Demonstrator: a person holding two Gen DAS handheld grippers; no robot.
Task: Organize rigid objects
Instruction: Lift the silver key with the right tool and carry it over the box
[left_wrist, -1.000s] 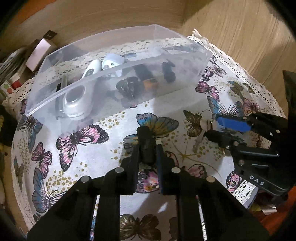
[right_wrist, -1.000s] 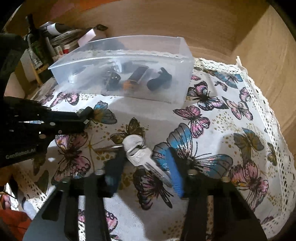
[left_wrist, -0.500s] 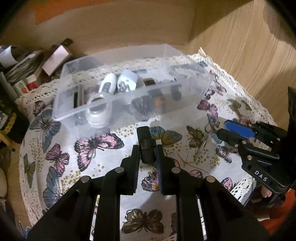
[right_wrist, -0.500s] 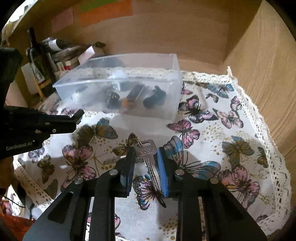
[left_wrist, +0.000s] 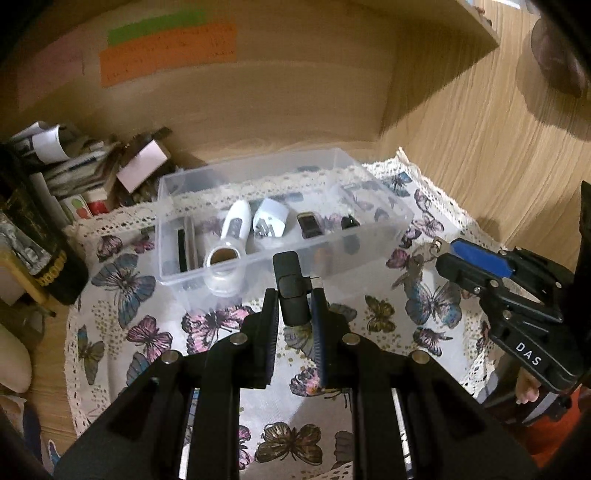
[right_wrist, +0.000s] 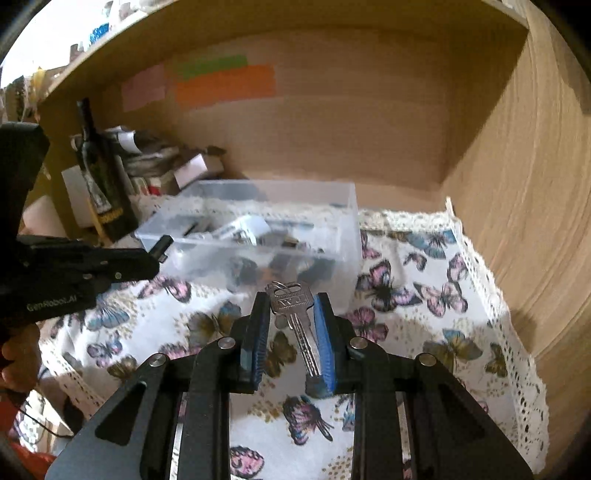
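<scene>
My right gripper (right_wrist: 290, 317) grips the key (right_wrist: 295, 321), my left gripper (left_wrist: 294, 306) a black clip (left_wrist: 291, 291); I'd clear the bin (left_wrist: 369, 236) rim before releasing.

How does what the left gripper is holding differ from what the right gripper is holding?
The left gripper clamps a small black plastic block, matte and chunky. The right gripper clamps a flat silver metal key on a ring, long and shiny. Both are held above the butterfly tablecloth, before the clear plastic bin.
</scene>
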